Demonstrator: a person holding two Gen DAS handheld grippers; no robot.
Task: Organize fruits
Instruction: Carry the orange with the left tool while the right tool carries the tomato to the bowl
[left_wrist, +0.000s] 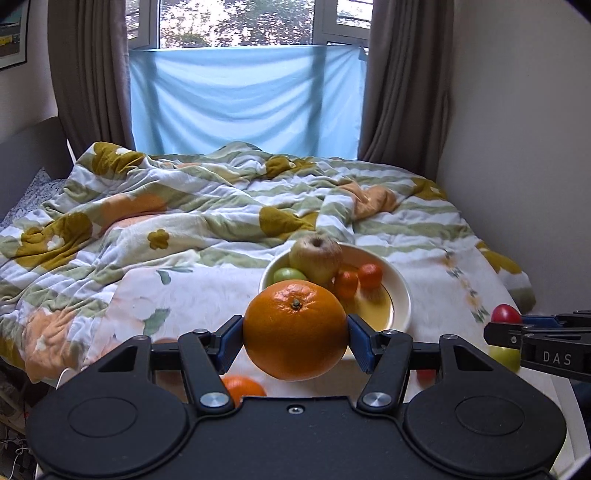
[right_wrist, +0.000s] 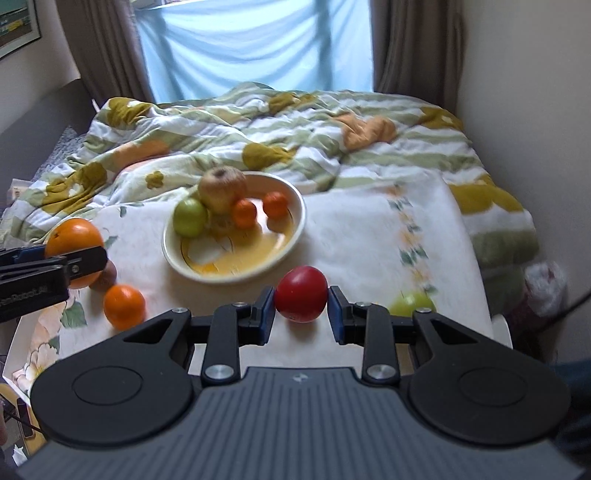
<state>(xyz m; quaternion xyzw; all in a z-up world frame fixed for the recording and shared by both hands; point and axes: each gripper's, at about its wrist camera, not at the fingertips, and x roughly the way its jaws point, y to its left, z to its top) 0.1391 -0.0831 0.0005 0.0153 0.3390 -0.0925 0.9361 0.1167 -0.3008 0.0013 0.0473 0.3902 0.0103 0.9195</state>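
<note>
While the left tool (left_wrist: 295, 332) clamps an orange (left_wrist: 295, 328), bowl (left_wrist: 400, 295) lies beyond.

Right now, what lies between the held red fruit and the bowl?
Nothing: in the right wrist view only bare floral cloth separates the red fruit from the bowl.

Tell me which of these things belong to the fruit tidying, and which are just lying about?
Part of the job:
- orange in left gripper
- red fruit in right gripper
- bowl
- loose small orange
- loose green fruit

Just lying about:
- quilt
- curtains
</note>
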